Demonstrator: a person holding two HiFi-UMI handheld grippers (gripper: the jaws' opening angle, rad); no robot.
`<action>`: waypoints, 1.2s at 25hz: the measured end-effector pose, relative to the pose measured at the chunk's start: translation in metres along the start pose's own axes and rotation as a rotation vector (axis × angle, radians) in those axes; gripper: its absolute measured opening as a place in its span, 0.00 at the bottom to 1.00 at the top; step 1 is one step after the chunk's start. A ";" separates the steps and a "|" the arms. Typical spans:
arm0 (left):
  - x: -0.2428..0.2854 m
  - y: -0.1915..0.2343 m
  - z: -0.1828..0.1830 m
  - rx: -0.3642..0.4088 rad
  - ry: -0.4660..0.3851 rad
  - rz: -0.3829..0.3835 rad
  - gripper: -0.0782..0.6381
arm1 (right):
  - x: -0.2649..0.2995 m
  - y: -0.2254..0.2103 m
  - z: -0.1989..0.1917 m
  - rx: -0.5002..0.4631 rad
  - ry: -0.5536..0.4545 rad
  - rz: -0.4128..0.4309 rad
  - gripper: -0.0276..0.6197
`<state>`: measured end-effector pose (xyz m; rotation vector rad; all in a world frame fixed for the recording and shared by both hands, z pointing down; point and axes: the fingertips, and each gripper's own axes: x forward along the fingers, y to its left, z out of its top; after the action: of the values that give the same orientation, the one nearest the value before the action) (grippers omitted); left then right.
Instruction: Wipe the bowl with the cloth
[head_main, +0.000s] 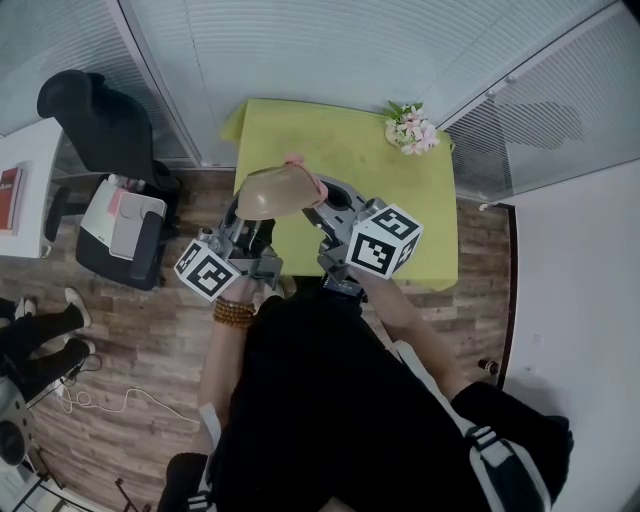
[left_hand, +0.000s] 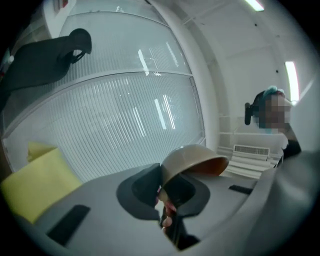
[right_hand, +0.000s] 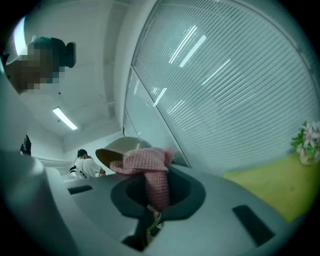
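Observation:
A tan bowl (head_main: 273, 191) is held up over the near left corner of the green table (head_main: 400, 210), tipped with its opening turned sideways. My left gripper (head_main: 250, 218) is shut on the bowl's rim; in the left gripper view the bowl (left_hand: 192, 157) rises just past the gripper's (left_hand: 161, 192) closed jaws. A pink knitted cloth (right_hand: 149, 167) is pinched in my right gripper (right_hand: 152, 202) and drapes against the bowl's rim (right_hand: 116, 148). From the head view the cloth (head_main: 297, 161) shows only as a small pink bit behind the bowl, with the right gripper (head_main: 324, 197) beside it.
A small pot of pink flowers (head_main: 411, 128) stands at the table's far right corner. A black office chair (head_main: 105, 130) and a bag are on the wooden floor at the left. Glass walls with blinds run behind the table. Another person (right_hand: 87, 162) stands far off.

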<state>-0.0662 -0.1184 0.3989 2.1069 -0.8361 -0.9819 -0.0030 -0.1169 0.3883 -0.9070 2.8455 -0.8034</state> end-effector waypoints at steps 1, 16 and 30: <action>0.001 0.000 -0.001 -0.039 -0.001 -0.026 0.13 | 0.000 0.000 -0.002 0.026 -0.002 0.017 0.06; 0.016 0.000 -0.026 0.939 0.252 0.402 0.28 | -0.015 -0.018 0.018 -1.182 0.205 -0.536 0.07; 0.016 -0.005 -0.024 0.393 0.143 0.208 0.20 | -0.018 -0.017 0.028 -0.630 0.054 -0.297 0.06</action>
<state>-0.0370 -0.1210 0.4003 2.3203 -1.2242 -0.5846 0.0268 -0.1320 0.3704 -1.4060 3.0961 0.0977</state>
